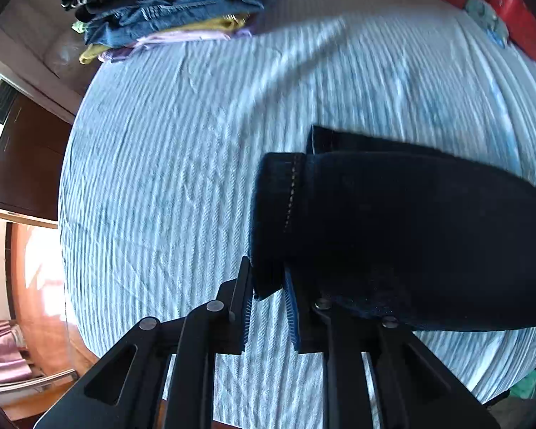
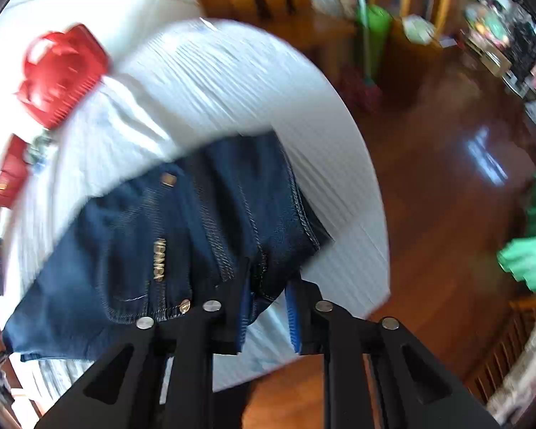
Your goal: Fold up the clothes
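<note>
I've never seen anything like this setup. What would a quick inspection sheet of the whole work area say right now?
Surface: bed with a pale blue striped sheet, wrinkled.
Job's things: dark jeans lifted over the bed, held at both ends; a pile of folded clothes at the bed's far corner.
Clutter: red boxes by the bed's far edge; a green cloth off to the side.
Grippers: left gripper has its fingers closed on the jeans' folded hem; right gripper has its fingers closed on the stitched waist end.
Cables: nothing seen.
Surroundings: shiny wooden floor, wooden furniture, blurred shelves.
</note>
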The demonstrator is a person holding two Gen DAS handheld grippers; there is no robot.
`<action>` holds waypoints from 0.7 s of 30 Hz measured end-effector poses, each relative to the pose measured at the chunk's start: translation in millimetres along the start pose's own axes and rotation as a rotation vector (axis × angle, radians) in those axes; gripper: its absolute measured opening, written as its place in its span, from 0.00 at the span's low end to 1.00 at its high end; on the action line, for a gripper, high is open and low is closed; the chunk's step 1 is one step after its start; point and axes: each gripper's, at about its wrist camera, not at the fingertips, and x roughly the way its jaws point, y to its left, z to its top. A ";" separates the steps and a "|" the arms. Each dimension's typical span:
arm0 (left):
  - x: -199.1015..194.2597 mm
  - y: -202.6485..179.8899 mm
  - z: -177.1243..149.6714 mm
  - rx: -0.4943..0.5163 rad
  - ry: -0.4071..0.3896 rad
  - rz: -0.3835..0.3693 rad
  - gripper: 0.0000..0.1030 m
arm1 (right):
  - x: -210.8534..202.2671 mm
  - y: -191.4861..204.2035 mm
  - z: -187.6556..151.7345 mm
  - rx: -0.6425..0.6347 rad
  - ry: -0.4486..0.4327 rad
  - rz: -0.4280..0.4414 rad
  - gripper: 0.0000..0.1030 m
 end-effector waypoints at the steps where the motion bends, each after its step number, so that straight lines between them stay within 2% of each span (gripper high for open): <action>1: -2.9 4.3 -2.0 -0.024 -0.015 -0.019 0.21 | 7.0 -0.5 -4.4 0.003 0.026 -0.038 0.37; 2: -5.8 8.6 -4.0 -0.048 -0.030 -0.038 0.25 | 14.0 -1.0 -8.7 0.006 0.052 -0.075 0.36; 5: -24.5 22.1 -4.4 -0.096 -0.093 -0.059 0.46 | -8.2 28.7 -13.0 -0.112 0.003 -0.145 0.36; 6: -33.7 25.8 -2.8 -0.102 -0.123 -0.046 0.52 | -20.0 45.1 -10.0 -0.160 -0.033 -0.125 0.36; 8: -48.5 31.6 0.5 -0.125 -0.173 -0.048 0.54 | -44.6 79.4 -3.0 -0.260 -0.108 -0.076 0.36; 10: -56.9 33.2 4.6 -0.139 -0.197 -0.066 0.55 | -59.7 124.9 4.3 -0.367 -0.161 0.050 0.37; 12: -61.0 30.5 8.4 -0.129 -0.207 -0.083 0.56 | -58.9 179.9 5.0 -0.485 -0.167 0.163 0.36; 15: -58.0 27.7 18.9 -0.101 -0.205 -0.112 0.58 | -41.5 271.1 -7.2 -0.655 -0.121 0.280 0.36; 18: -45.4 25.5 33.4 -0.052 -0.181 -0.129 0.60 | -15.7 355.8 -26.8 -0.778 -0.050 0.330 0.37; 21: -31.6 27.7 40.6 -0.004 -0.169 -0.152 0.66 | 5.9 396.3 -50.7 -0.854 0.010 0.324 0.37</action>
